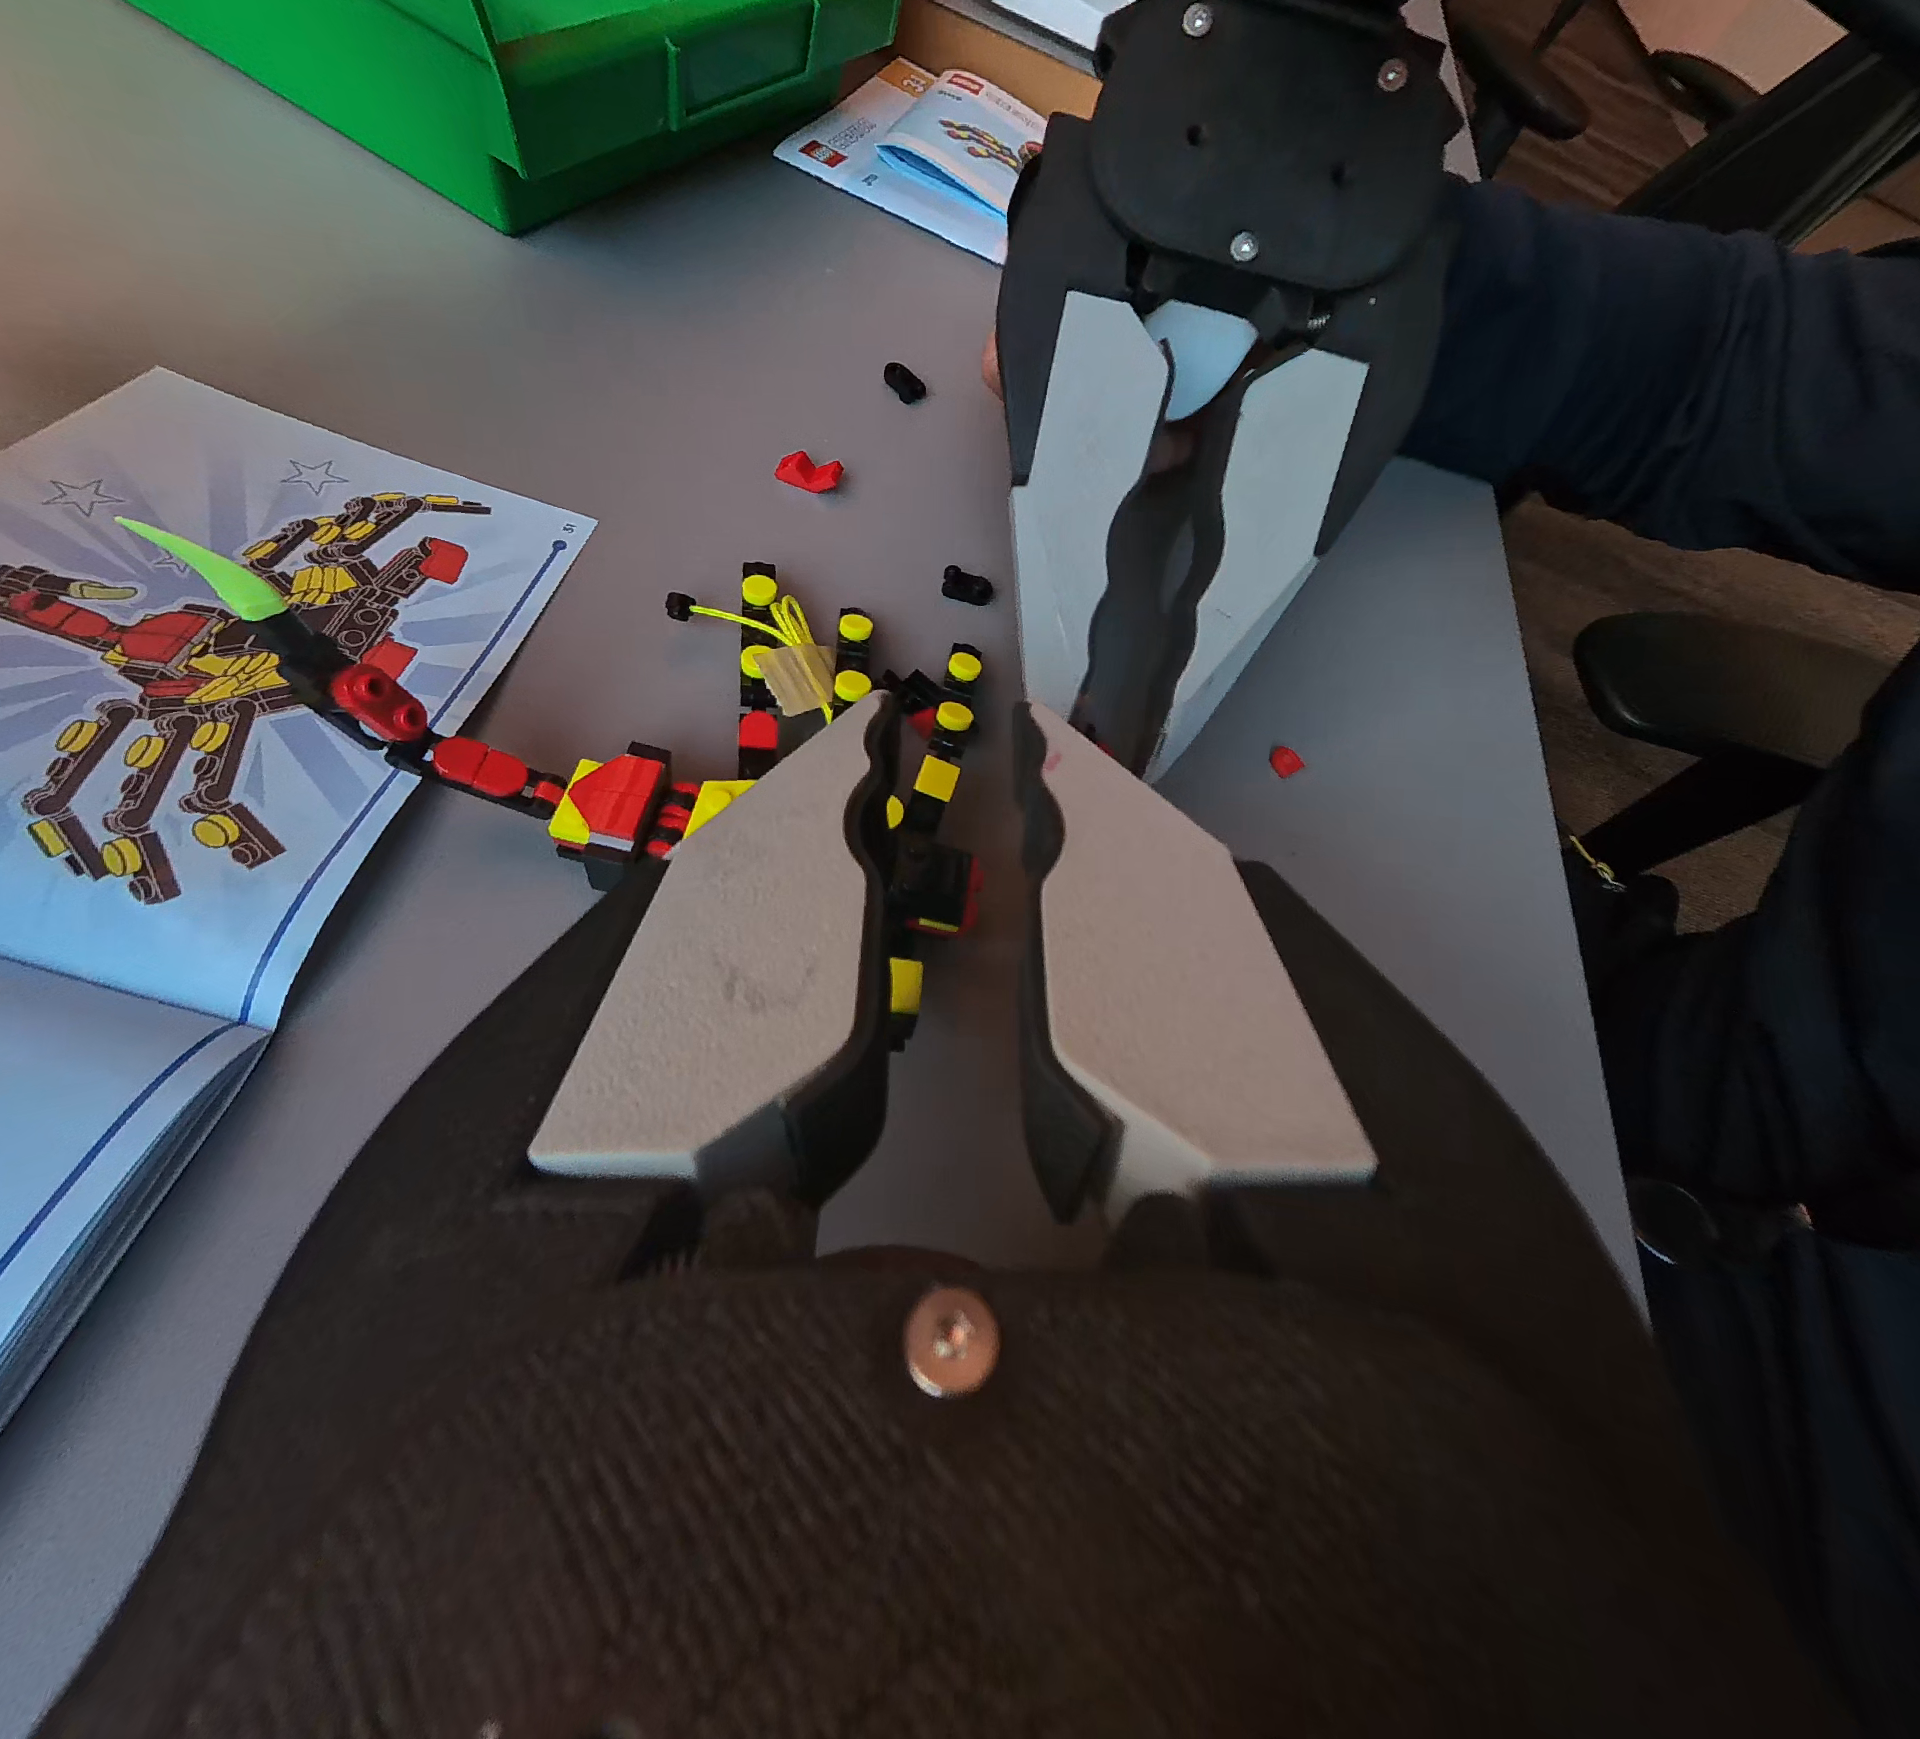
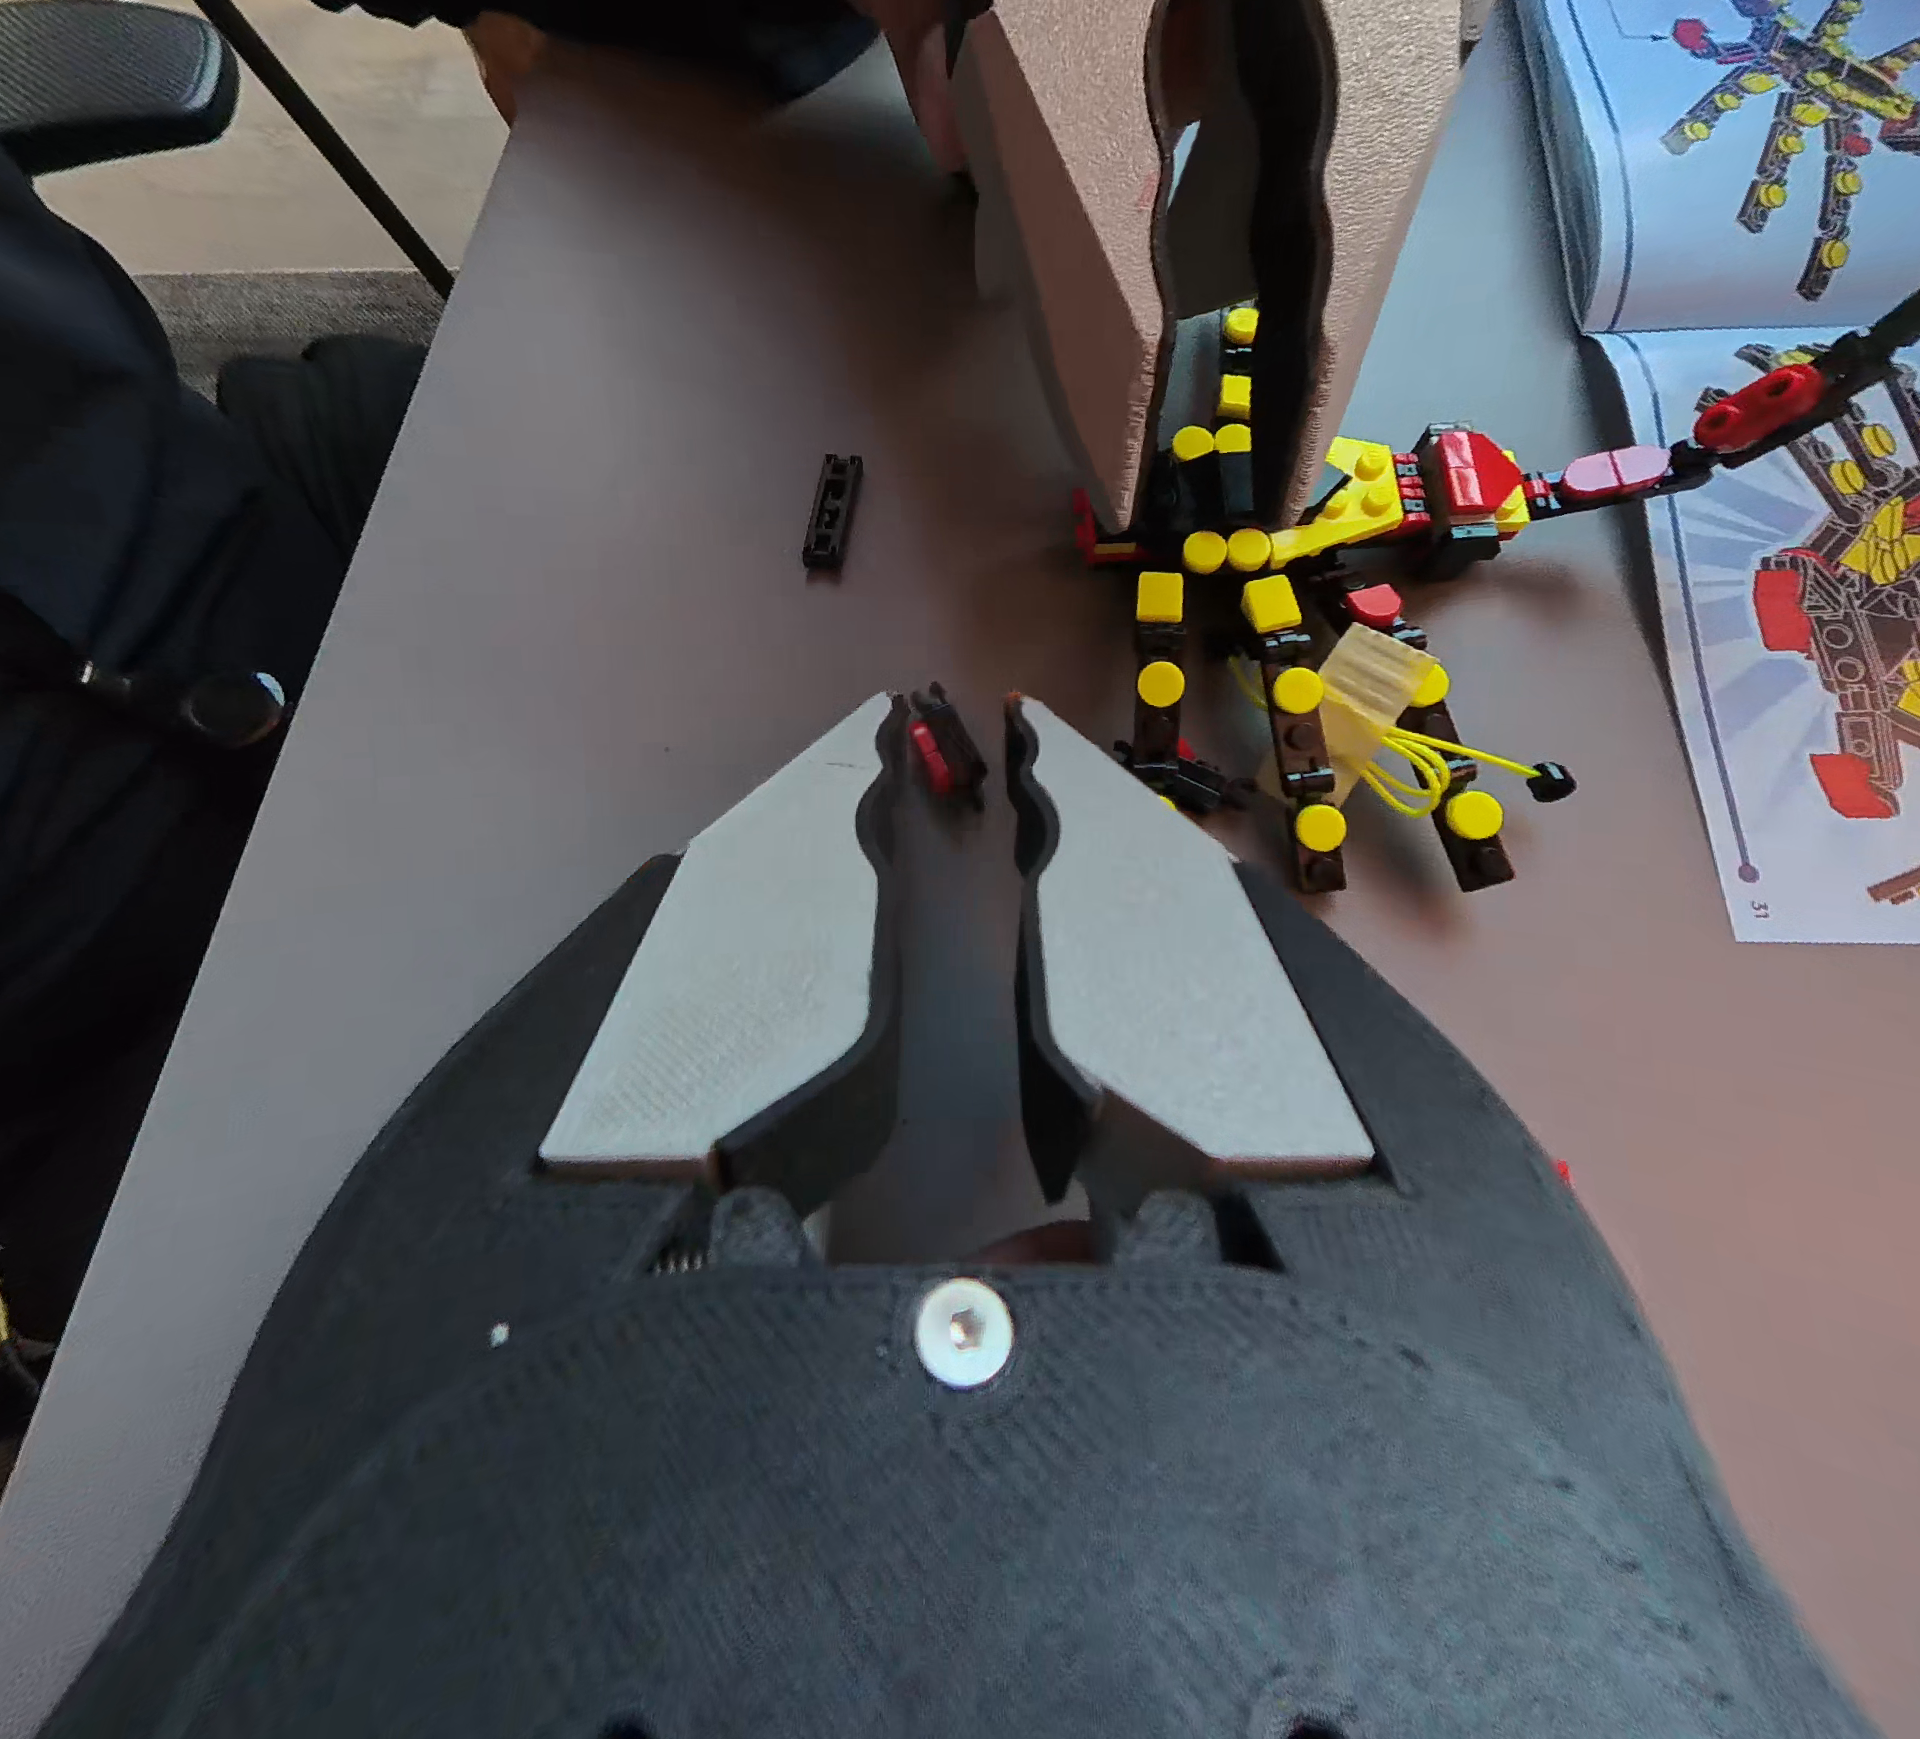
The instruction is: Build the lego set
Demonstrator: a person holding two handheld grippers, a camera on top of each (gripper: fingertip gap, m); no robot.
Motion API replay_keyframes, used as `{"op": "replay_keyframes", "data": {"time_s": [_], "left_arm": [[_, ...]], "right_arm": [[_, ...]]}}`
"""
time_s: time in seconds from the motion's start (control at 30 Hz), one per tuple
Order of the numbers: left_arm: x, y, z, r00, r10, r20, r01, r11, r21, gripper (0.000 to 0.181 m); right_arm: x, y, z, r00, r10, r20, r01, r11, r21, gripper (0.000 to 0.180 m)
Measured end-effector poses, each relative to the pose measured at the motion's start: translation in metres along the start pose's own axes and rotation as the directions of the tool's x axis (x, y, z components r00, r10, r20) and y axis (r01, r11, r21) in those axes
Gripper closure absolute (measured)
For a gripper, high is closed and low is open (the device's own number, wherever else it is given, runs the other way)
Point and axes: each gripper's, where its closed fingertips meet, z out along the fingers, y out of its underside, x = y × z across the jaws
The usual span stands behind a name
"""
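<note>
Nearest my right wrist camera, the right tool (image 2: 951, 707) straddles a small red-and-black piece (image 2: 943, 751) on the tabletop (image 2: 623, 650), its fingers apart and not yet closed on it; I judge I'm lining up a pickup. Just beyond that piece, the lego model (image 2: 1278, 546) lies flat. My left tool (image 1: 951, 723) straddles the model's body, fingers apart around it, seemingly to steady it, though I can't tell if they press it. From the piece, the model's tail runs away toward the instruction booklet (image 2: 1704, 162), its long axis crossing mine.
</note>
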Motion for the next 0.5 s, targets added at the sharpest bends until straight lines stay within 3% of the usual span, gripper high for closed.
{"op": "replay_keyframes", "data": {"time_s": [0.17,0.37,0.5], "left_arm": [[-0.002,0.001,0.000,1.000,0.005,0.016,-0.005,1.000,-0.006,0.163],[-0.006,0.006,0.001,0.999,0.007,0.045,-0.005,0.999,-0.038,0.164],[-0.003,0.005,0.003,0.999,0.020,0.042,-0.019,0.999,-0.038,0.164]], "right_arm": [[0.018,-0.014,-0.015,0.997,0.010,-0.082,-0.001,0.993,0.116,0.167],[0.078,-0.014,-0.046,0.935,0.248,-0.255,-0.176,0.946,0.273,0.156],[0.088,-0.008,-0.049,0.923,0.276,-0.267,-0.207,0.943,0.260,0.161]]}}
